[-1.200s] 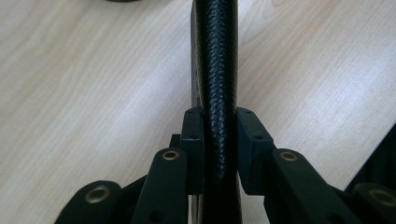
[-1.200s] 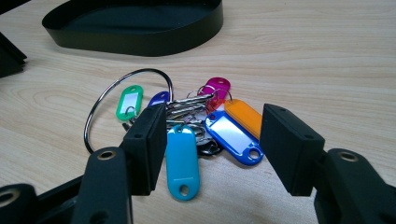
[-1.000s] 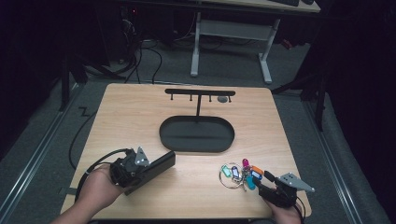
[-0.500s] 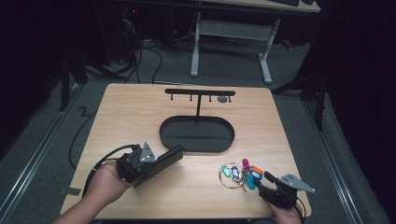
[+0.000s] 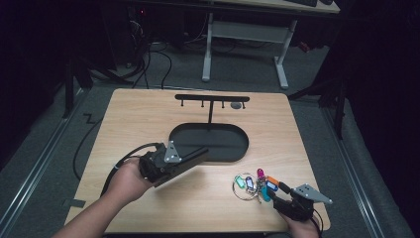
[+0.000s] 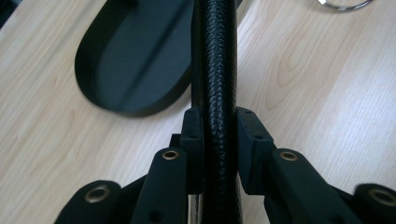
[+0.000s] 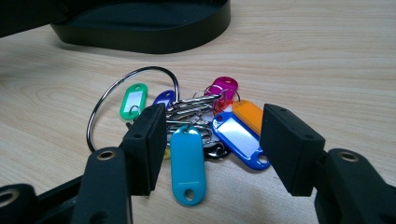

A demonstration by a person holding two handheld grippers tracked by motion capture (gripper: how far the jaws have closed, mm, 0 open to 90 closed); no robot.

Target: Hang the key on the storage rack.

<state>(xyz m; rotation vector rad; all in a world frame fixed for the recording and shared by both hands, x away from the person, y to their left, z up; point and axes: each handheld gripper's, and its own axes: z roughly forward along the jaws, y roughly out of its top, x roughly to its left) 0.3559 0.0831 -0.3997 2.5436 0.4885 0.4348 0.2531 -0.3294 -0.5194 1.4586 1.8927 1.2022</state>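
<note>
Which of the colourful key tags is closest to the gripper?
The light blue tag. It lies nearest, right between the open jaws of the right gripper, while the green, pink and orange tags lie farther back.

key bunch [image 7: 201, 135] | coloured tags on ring | flat on table [image 7: 327, 60]

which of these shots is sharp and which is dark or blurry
High view: the wooden table is lit, the room around it near black, and the image is soft. Left gripper view: the textured black strap clamped in the left tongs is crisp, the tongs' base blurs. Right gripper view: key tags sharp, evenly lit, with soft shadows.
</note>
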